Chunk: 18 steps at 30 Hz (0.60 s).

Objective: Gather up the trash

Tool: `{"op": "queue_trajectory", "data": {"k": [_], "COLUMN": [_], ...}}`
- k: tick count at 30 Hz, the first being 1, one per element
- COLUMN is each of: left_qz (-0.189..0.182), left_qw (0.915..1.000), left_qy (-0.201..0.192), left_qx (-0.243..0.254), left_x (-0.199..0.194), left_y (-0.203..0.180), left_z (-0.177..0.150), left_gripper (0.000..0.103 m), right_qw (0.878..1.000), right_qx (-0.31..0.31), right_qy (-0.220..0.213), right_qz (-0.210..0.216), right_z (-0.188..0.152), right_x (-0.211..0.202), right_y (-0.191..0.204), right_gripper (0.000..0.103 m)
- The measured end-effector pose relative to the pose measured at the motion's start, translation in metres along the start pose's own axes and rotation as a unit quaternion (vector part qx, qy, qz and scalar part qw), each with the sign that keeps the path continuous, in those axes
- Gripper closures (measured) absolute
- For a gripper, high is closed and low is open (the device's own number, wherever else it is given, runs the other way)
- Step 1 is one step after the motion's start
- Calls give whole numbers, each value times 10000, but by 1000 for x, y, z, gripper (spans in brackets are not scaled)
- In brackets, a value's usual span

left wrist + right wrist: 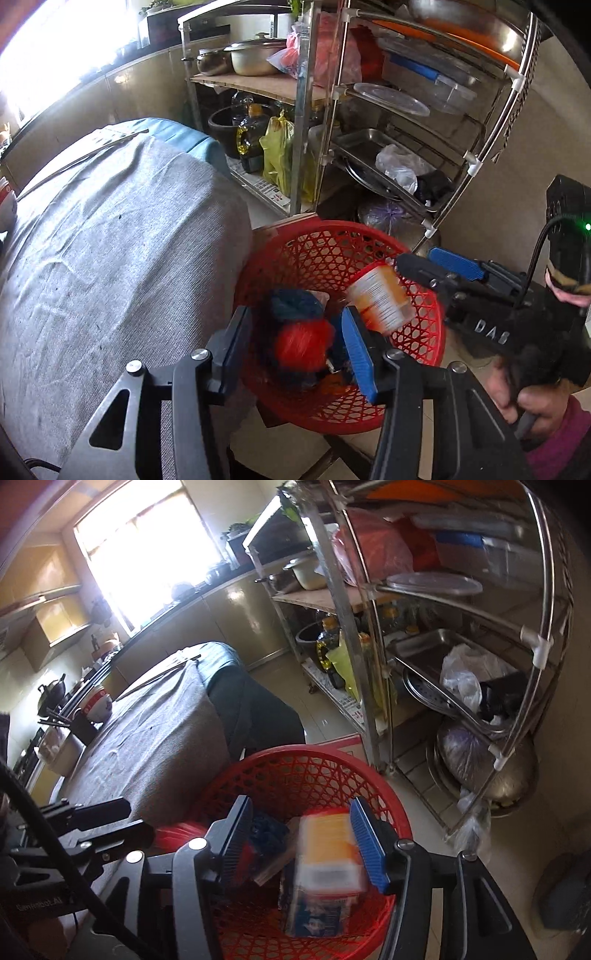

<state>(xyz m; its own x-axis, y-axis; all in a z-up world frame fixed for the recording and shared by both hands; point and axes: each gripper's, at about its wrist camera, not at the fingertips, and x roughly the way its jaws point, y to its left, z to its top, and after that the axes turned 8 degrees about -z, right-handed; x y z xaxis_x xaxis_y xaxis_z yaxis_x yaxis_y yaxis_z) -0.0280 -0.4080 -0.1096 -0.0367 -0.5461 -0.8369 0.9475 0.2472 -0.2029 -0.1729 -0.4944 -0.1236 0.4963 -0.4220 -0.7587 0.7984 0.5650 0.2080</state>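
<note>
A red lattice basket (pixel 332 254) stands on the floor beside the cloth-covered table; it also shows in the right wrist view (pixel 295 775). My left gripper (pixel 295 343) is open above it, with a blurred red and dark blue item (pixel 303 343) between its fingers, not gripped. My right gripper (pixel 299 845) is open over the basket, and its fingers (pixel 458 264) show at the basket's right rim. A blurred orange and white carton (pixel 327 849) is in mid-air between the right fingers, seen also in the left wrist view (pixel 380 295). A blue box (pixel 314 915) lies in the basket.
A table under grey cloth (pixel 110 258) fills the left. A steel rack (pixel 388 129) with trays, bags, pots and bottles stands behind the basket. A cardboard box edge (pixel 343 744) sits behind the basket. A bowl and kitchenware (pixel 96 705) stand at the table's far end.
</note>
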Motion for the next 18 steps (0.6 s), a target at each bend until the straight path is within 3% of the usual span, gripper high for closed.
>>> {"op": "queue_trajectory", "data": {"k": [7, 14, 18], "left_qz": [317, 1103, 1396], "left_qw": [9993, 9920, 9864], "left_qy": [-71, -387, -679], "left_qx": [-160, -478, -540], "left_x": [-18, -57, -86], "left_y": [16, 38, 45], "left_z": [-6, -12, -18], "left_gripper": [49, 36, 36], "right_qw": [10000, 9994, 9980], "right_qx": [31, -270, -518], "right_qy": [-70, -209, -349], "right_qz": [1, 52, 65], "right_z": [5, 7, 5], "right_x": [-6, -17, -28], "right_y": [0, 26, 47], "right_gripper": [44, 44, 44]}}
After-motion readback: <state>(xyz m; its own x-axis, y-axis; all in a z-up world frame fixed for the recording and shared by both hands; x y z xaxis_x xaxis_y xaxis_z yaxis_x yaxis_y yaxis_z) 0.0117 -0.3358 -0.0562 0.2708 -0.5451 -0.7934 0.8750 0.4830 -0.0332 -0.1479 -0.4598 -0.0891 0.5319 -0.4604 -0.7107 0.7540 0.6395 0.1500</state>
